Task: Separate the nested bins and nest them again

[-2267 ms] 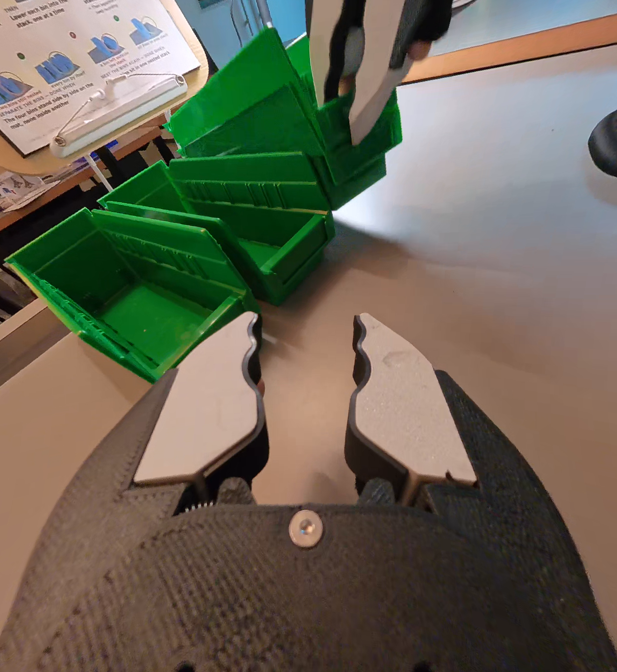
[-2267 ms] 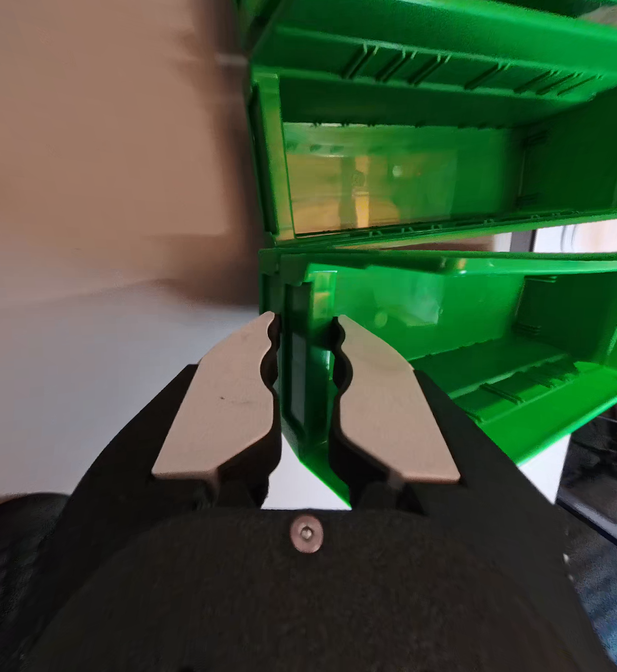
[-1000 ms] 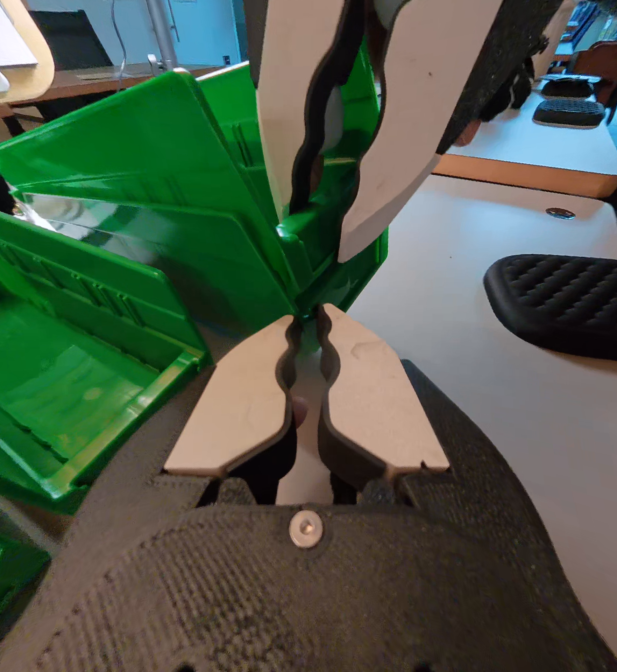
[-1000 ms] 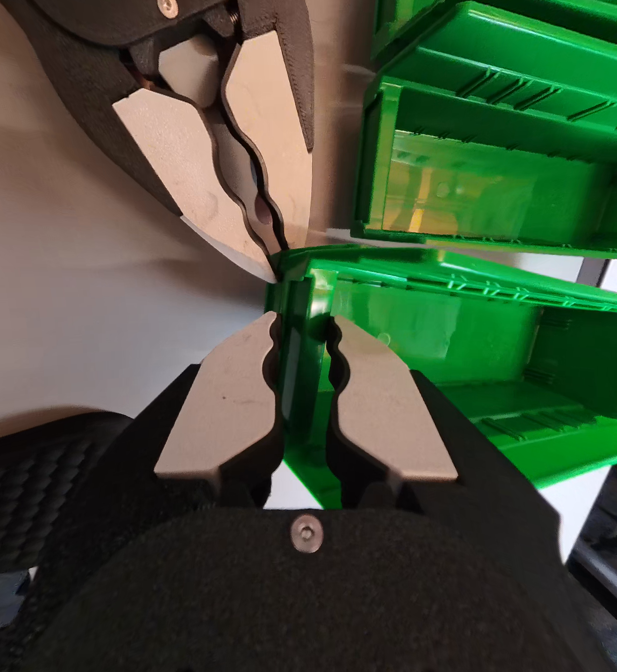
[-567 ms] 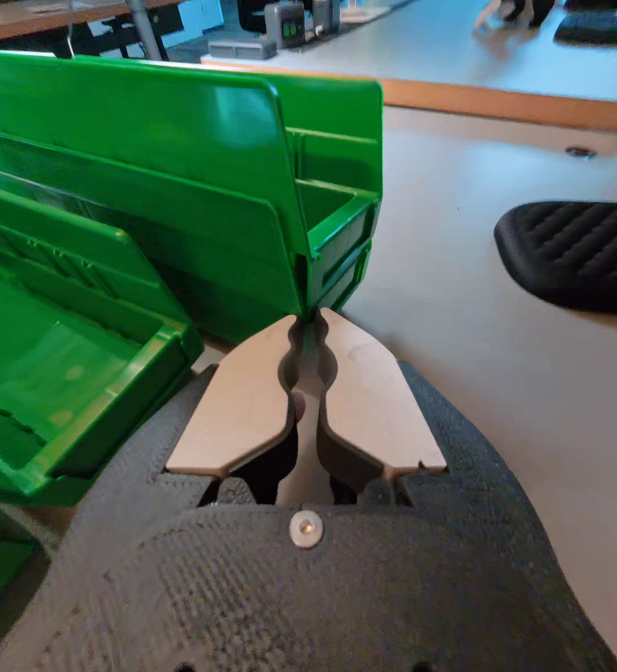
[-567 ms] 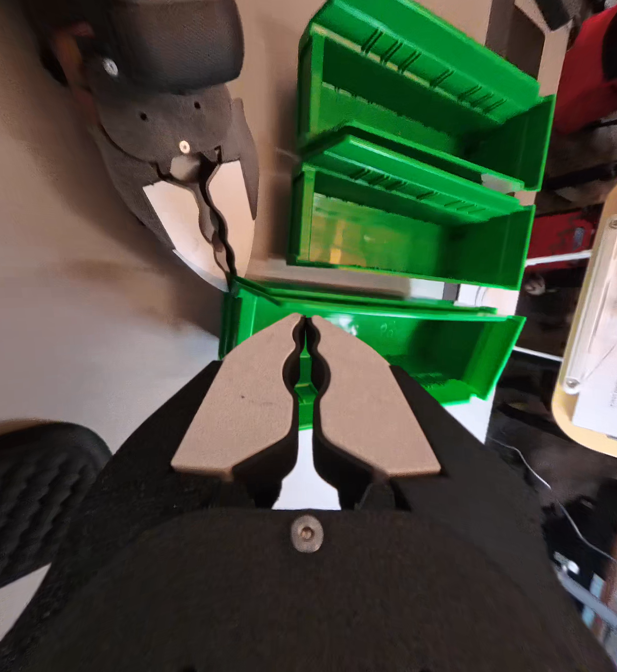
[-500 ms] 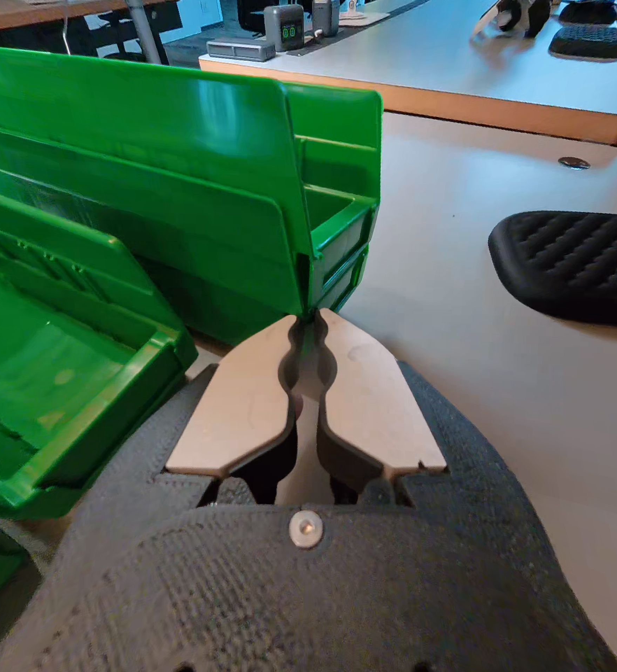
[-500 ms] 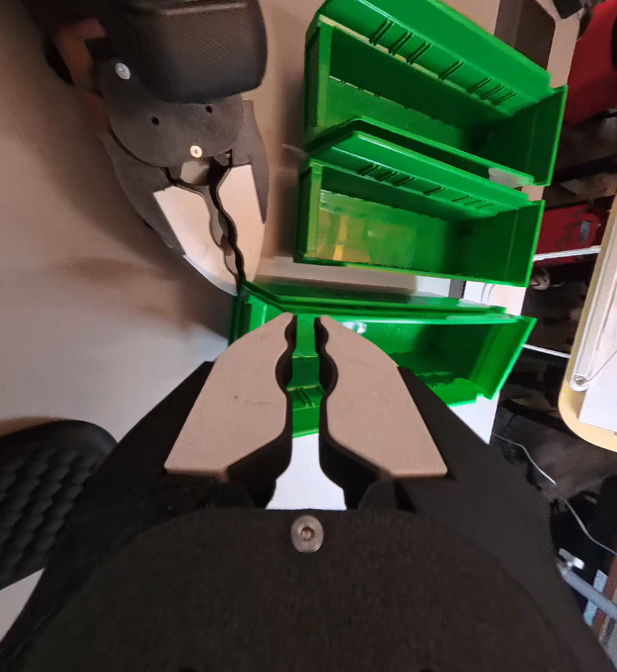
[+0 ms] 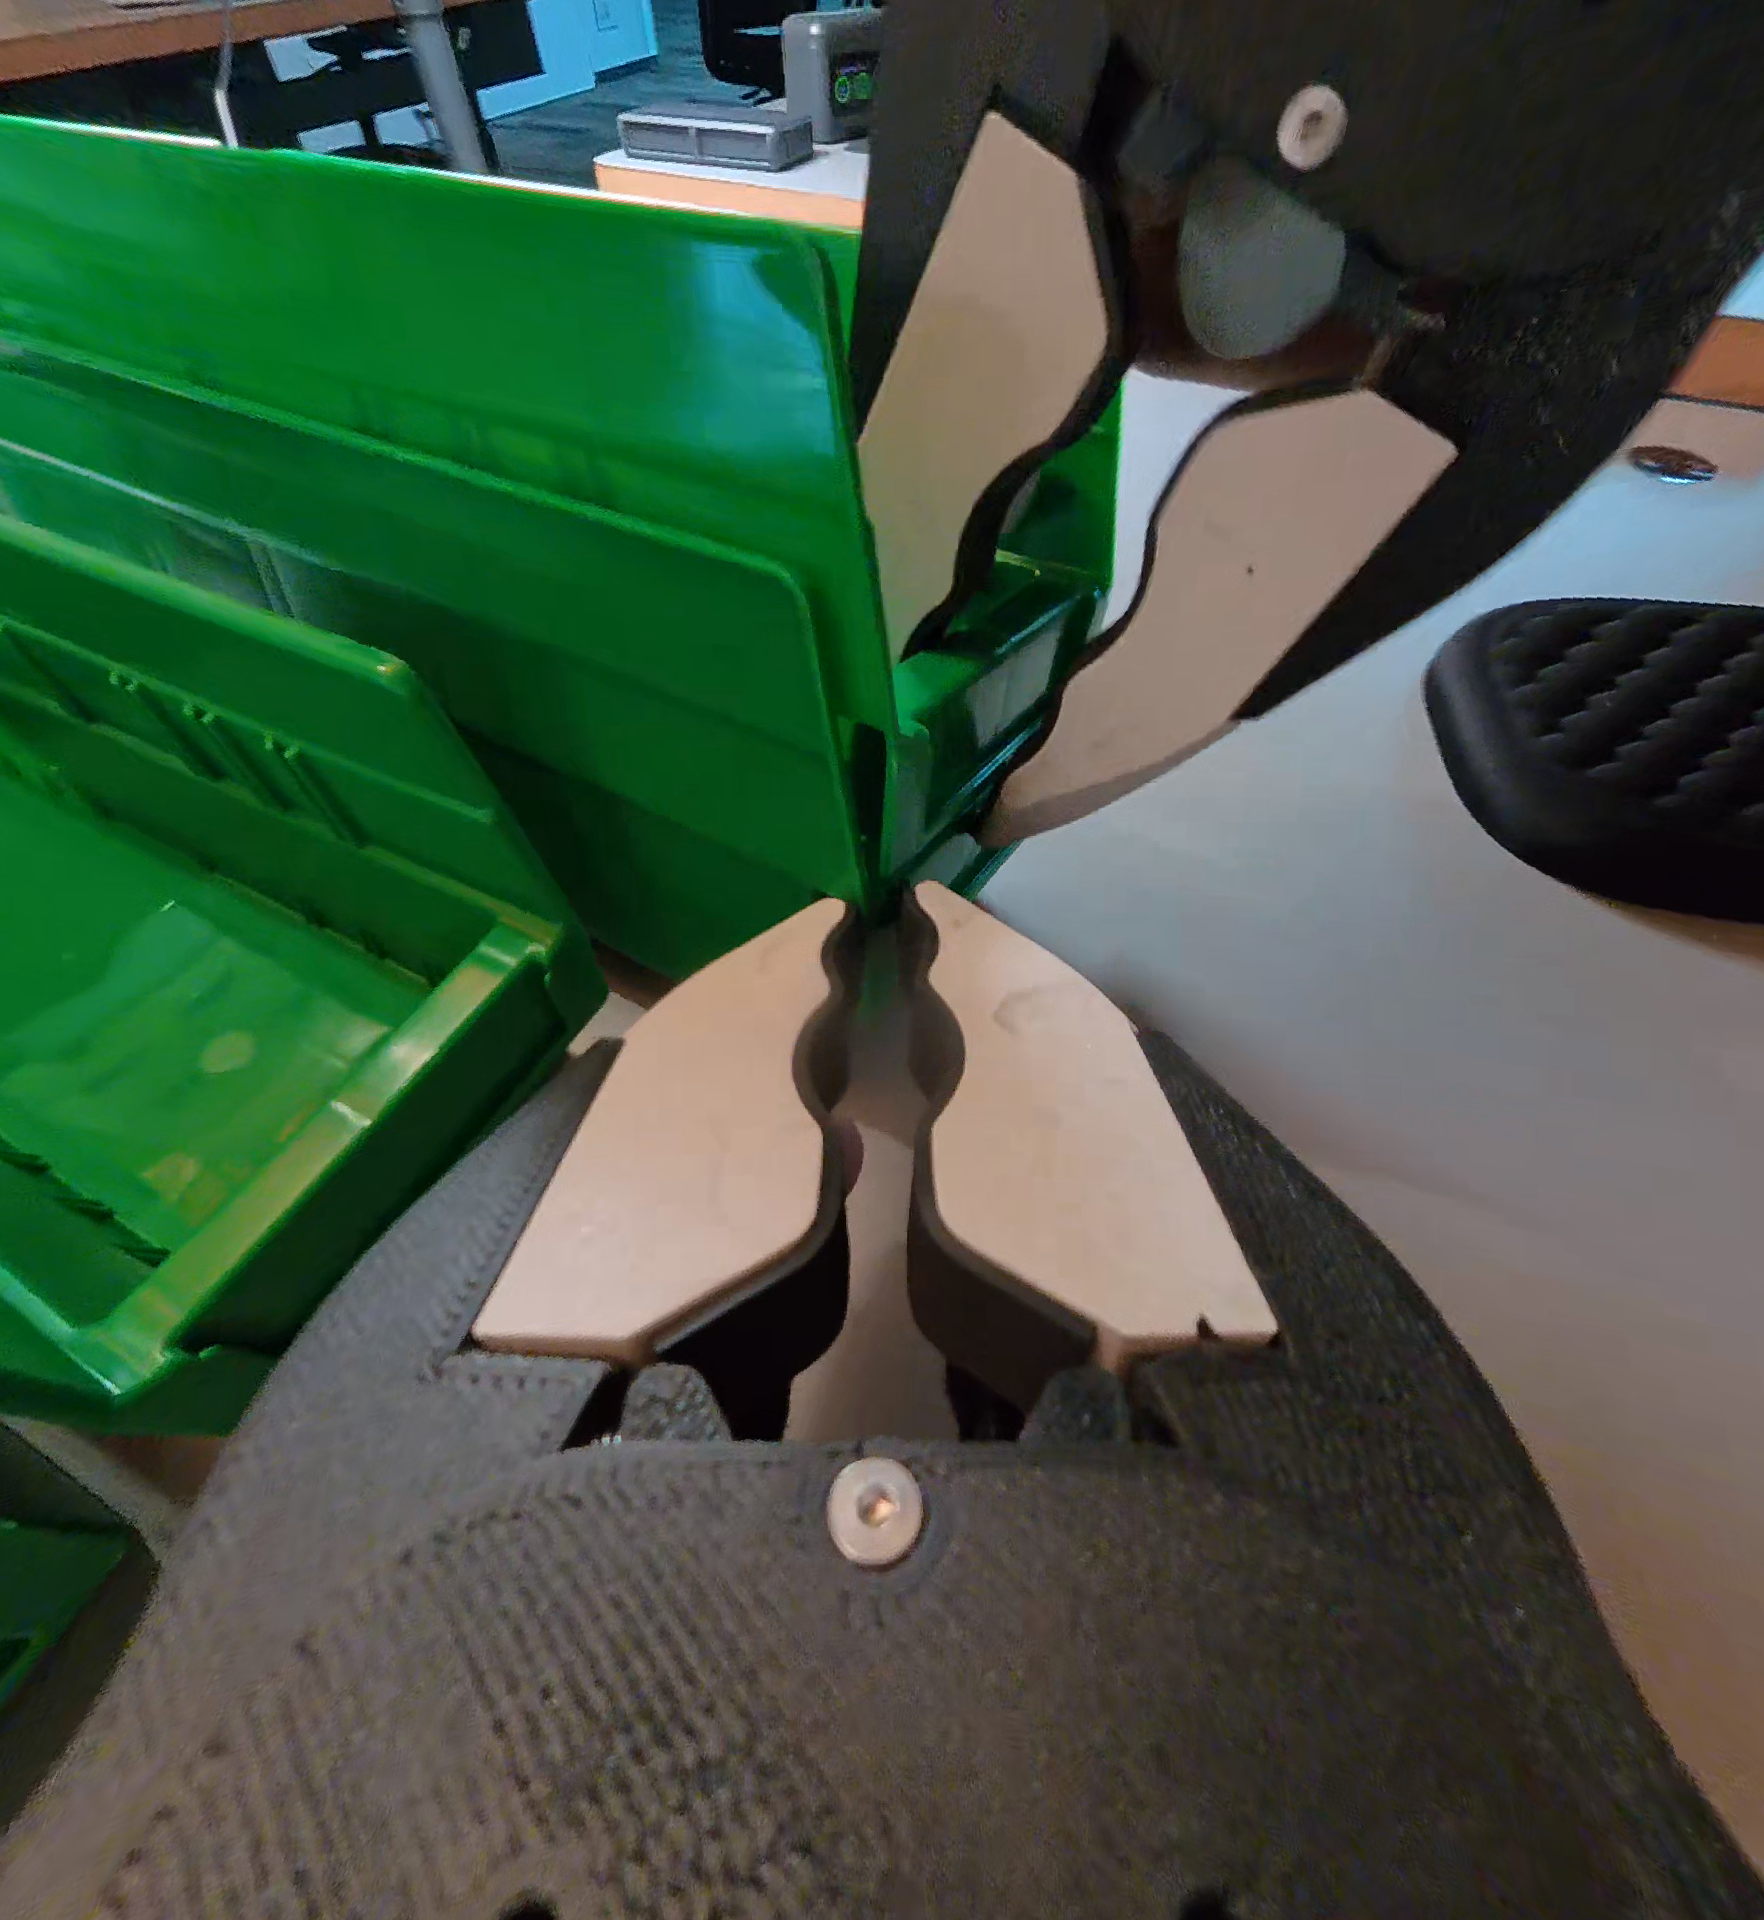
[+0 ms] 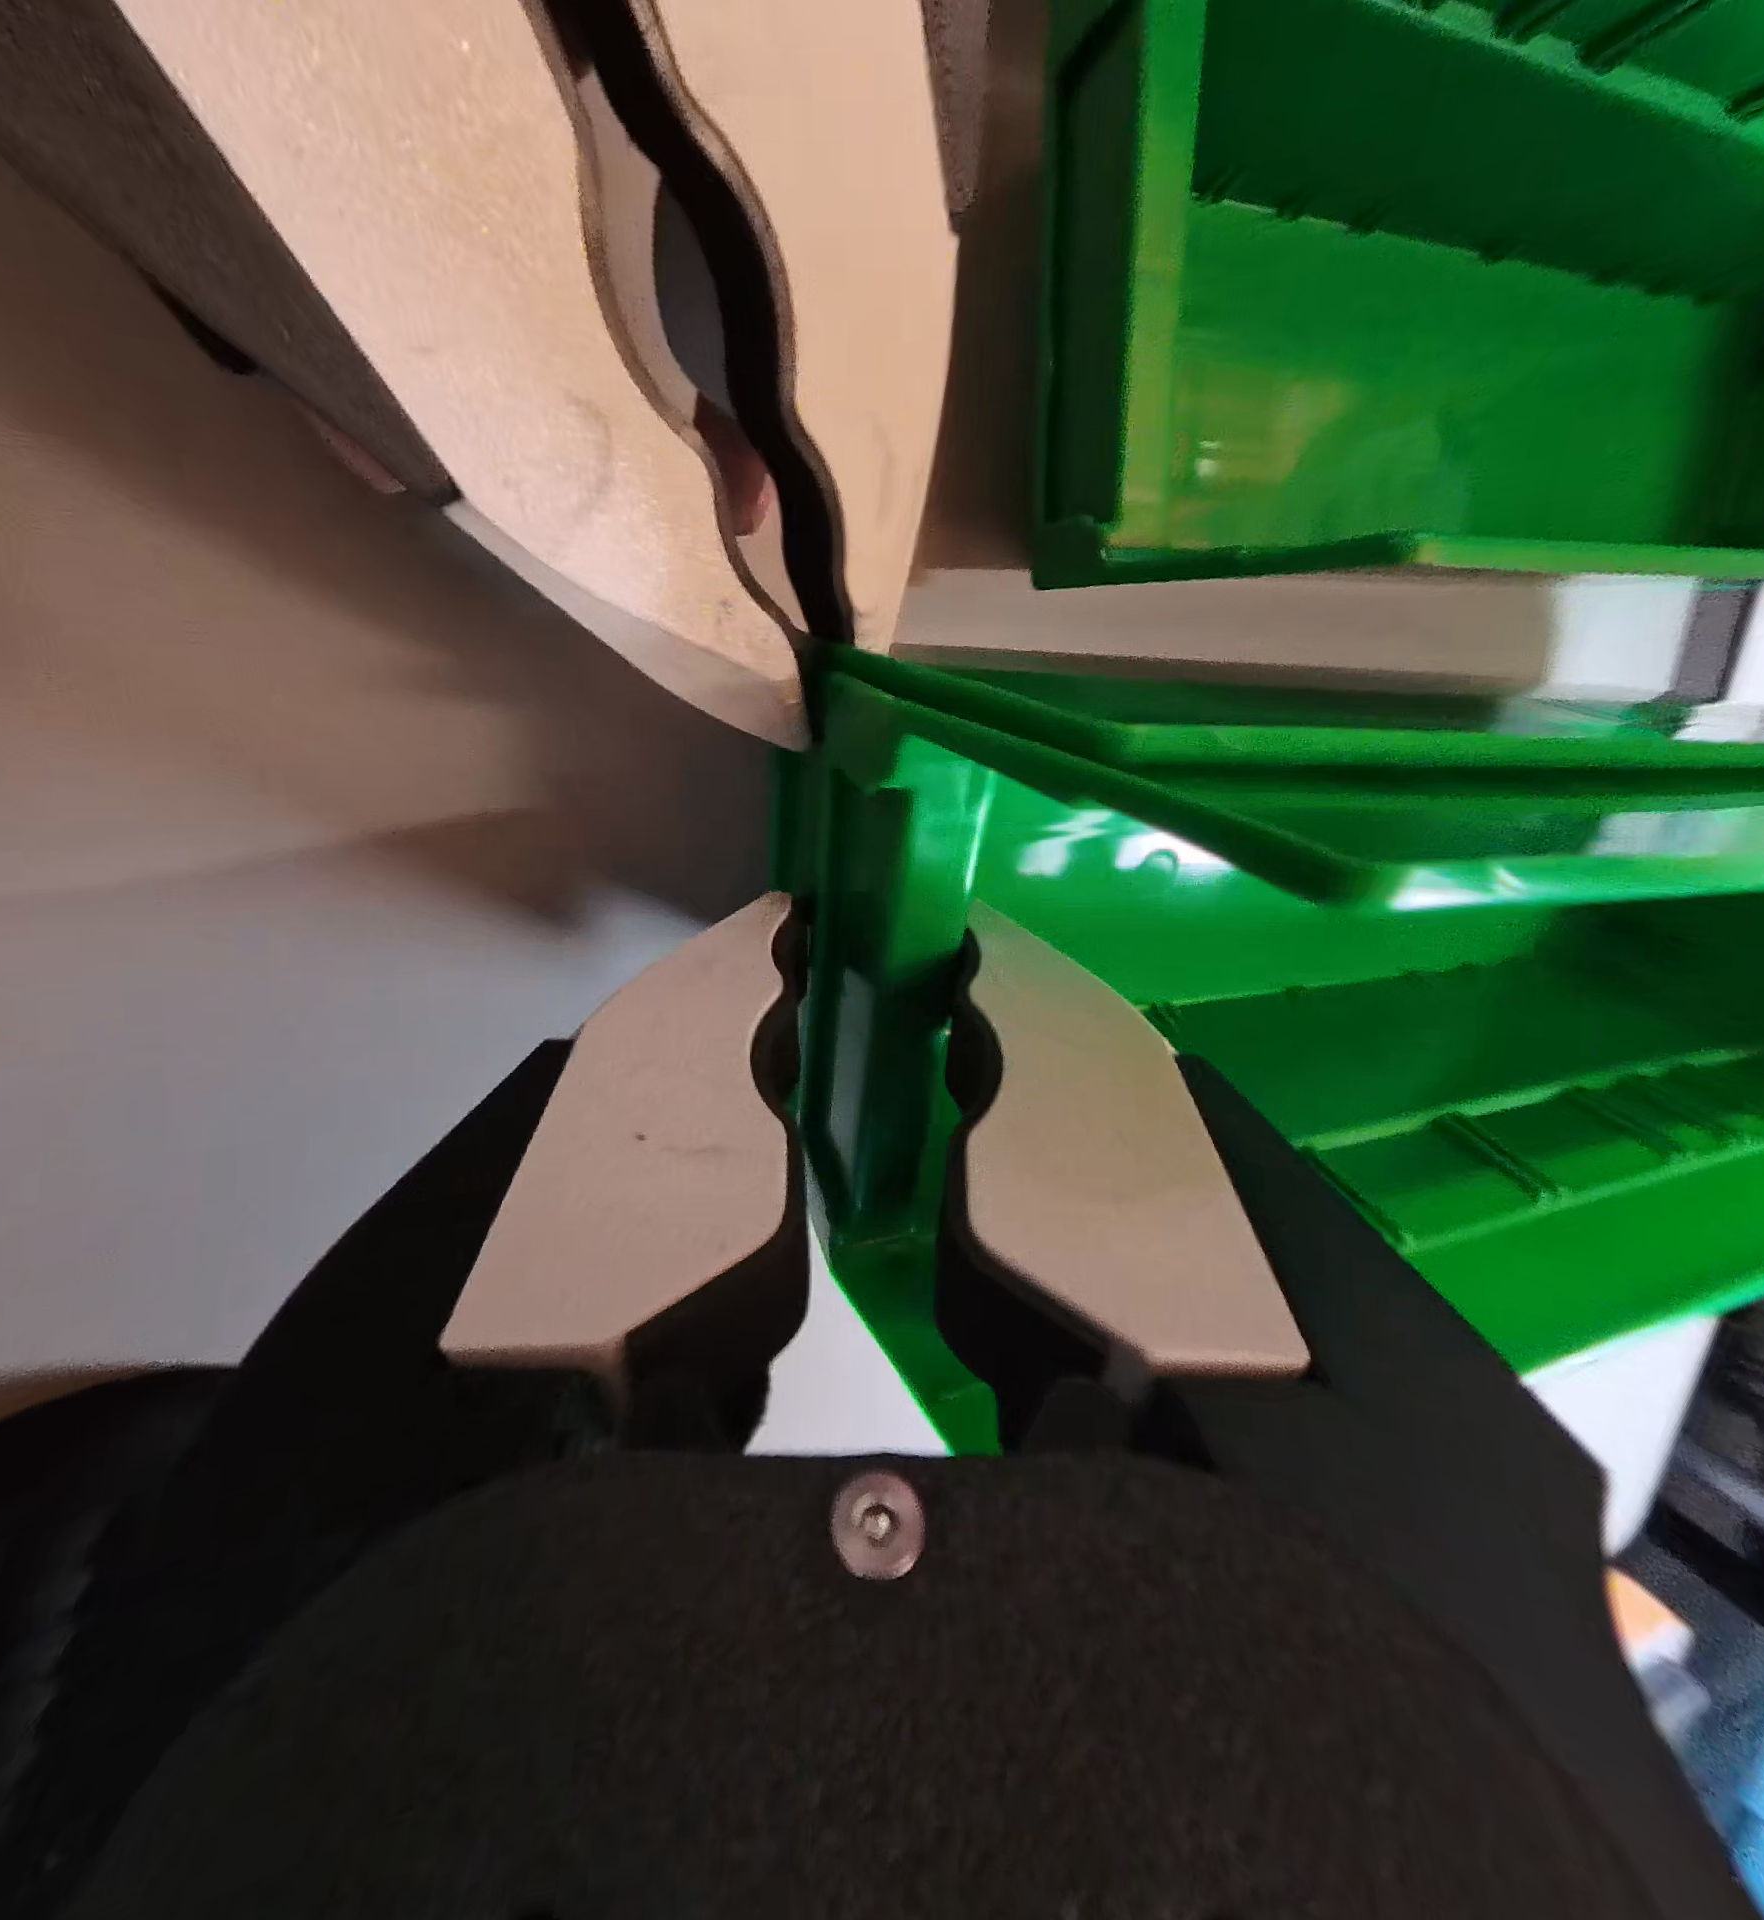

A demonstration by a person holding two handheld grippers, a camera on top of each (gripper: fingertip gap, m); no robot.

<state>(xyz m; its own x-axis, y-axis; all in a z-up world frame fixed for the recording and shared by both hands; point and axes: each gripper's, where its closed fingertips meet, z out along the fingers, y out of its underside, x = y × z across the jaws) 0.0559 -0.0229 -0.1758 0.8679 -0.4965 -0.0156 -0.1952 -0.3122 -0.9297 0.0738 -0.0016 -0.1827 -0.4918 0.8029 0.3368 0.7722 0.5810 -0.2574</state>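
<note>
1. My left camera sits low, just above the pale flat table (image 9: pixel 1377 1039), and looks forward, very close to the shiny green plastic bins (image 9: pixel 442 499).
2. My right camera looks down from above, also very close.
3. Both cameras see the same bin corner.

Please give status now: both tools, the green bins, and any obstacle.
Left tool shut on nested bins' side wall. Right tool shut on their front lip. Separated bin close alongside.

green bins (image 9: pixel 234 1039) cut off leftward
</note>
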